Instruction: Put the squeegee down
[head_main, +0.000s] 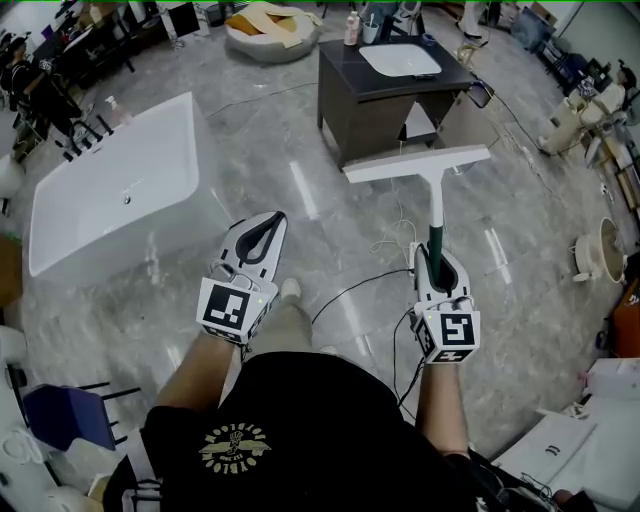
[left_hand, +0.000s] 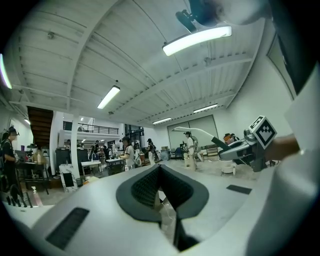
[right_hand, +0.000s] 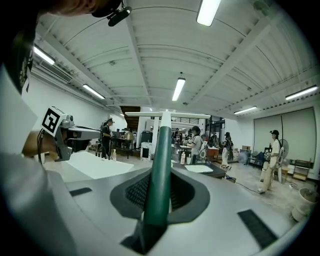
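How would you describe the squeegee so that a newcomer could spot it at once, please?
Find the dark vanity cabinet with a white basin on the marble floor. Just in front of it, the right gripper is shut on the squeegee. It alone has a green handle rising to a wide white crossbar blade.

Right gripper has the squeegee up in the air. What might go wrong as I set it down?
The right gripper holds the squeegee by the handle's end, blade far out: it may swing or slip on lowering. A black cable crosses the floor below; the blade might snag it.
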